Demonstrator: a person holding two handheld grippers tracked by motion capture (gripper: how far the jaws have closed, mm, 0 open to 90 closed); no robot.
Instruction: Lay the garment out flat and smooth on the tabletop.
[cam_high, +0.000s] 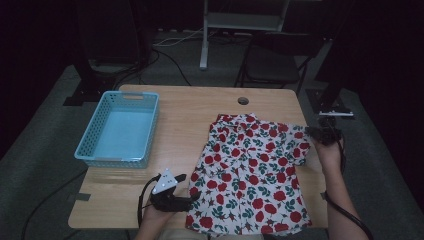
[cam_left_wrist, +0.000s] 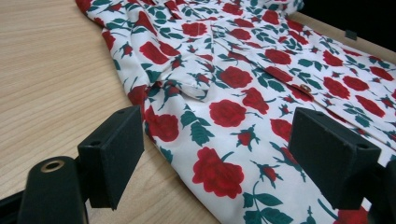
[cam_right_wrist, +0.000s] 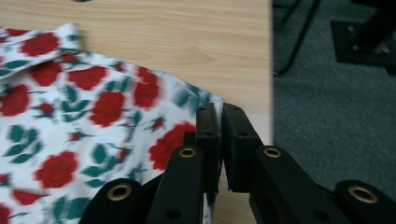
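Note:
A white shirt (cam_high: 250, 170) printed with red roses and green leaves lies spread flat on the right half of the wooden table (cam_high: 190, 110). My left gripper (cam_high: 190, 186) rests at the shirt's lower left edge, open. In the left gripper view its jaws (cam_left_wrist: 217, 140) stand wide apart over the fabric (cam_left_wrist: 233, 84), with a folded sleeve just beyond them. My right gripper (cam_high: 311, 132) is at the shirt's right sleeve, near the table's right edge. In the right gripper view it (cam_right_wrist: 220, 112) is shut on the sleeve's hem (cam_right_wrist: 187, 135).
A light blue plastic basket (cam_high: 122, 127) stands on the table's left side, with nothing in it. A cable hole (cam_high: 243, 100) sits near the far edge. Beyond the table are a dark chair (cam_high: 272, 62) and grey carpet (cam_right_wrist: 327, 116).

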